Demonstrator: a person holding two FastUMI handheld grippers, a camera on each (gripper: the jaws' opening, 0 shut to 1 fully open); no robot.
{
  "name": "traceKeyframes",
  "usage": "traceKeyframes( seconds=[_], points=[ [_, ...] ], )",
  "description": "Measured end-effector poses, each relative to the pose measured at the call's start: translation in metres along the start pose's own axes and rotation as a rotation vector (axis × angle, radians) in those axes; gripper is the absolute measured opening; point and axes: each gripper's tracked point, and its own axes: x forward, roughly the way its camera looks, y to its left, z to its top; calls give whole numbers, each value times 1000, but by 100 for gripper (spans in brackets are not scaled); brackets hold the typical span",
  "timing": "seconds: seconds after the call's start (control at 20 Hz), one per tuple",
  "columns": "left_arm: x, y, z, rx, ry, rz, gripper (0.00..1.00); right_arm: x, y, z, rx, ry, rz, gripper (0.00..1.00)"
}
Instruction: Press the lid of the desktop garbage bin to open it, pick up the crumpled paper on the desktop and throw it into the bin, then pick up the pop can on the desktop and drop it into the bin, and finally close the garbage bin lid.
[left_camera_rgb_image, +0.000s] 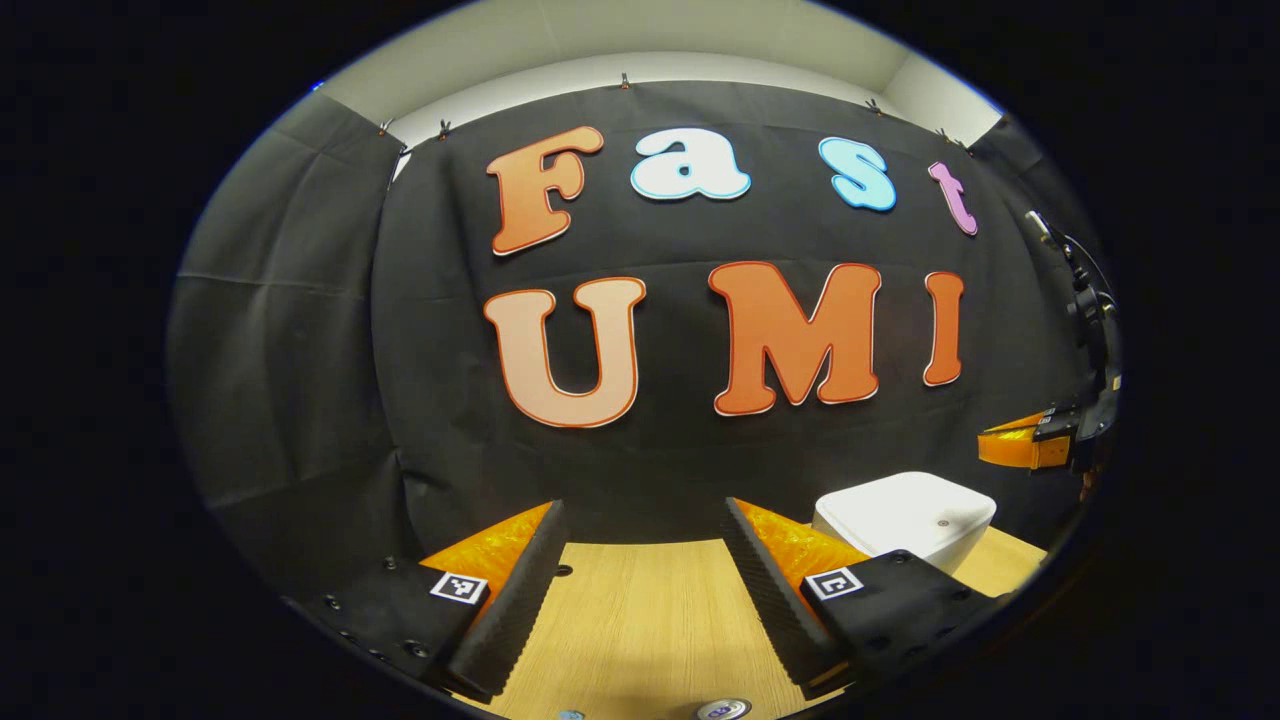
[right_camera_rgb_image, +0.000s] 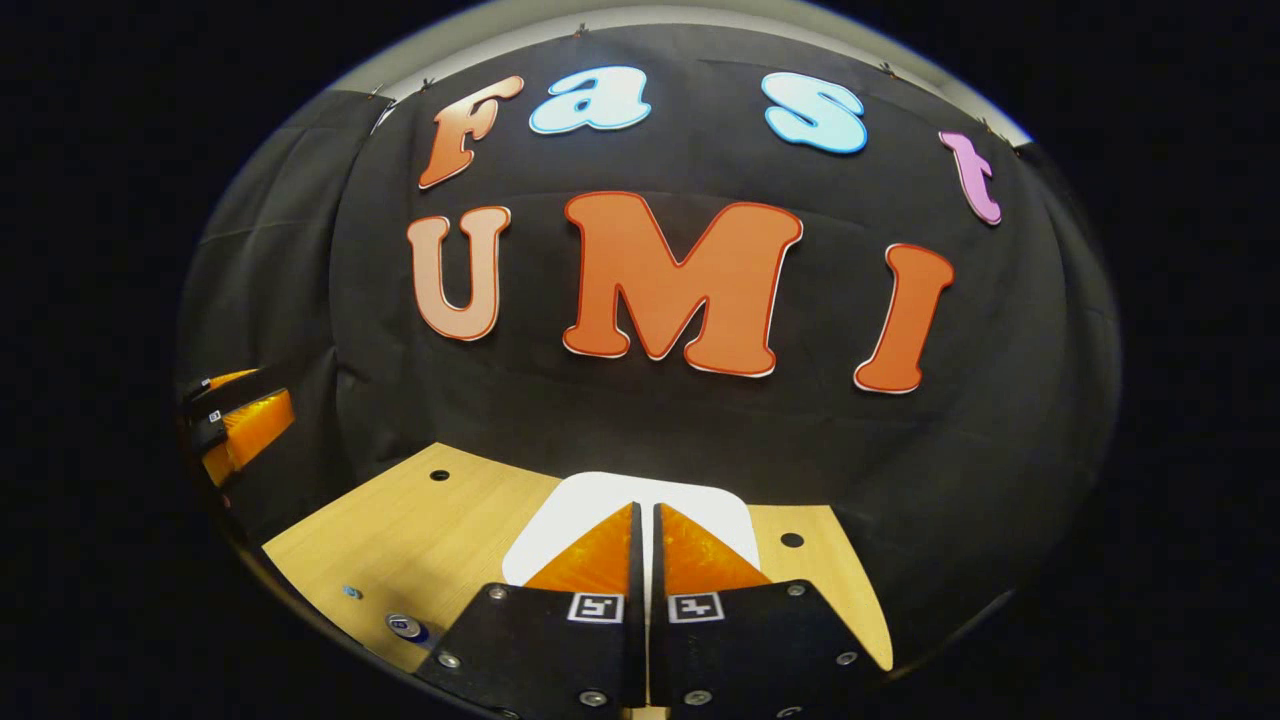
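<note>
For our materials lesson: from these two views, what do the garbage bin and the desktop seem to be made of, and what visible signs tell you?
Garbage bin: probably plastic, white and smooth with a slight sheen; its corners are rounded and its lid looks seamless. Desktop: wood or a wood-look laminate, pale tan with fine straight grain lines and a matte finish; which of the two cannot be told.

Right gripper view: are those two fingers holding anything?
No. The right gripper has its fingers closed together with nothing between them, poised above the white garbage bin lid. The left gripper is open and empty too.
</note>
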Motion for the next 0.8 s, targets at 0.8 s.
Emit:
traceKeyframes(
  seconds=[0.8],
  points=[
    [-13,6,-25,57,88,94,99,35,11,-80,-47,242,105,1]
  ],
)
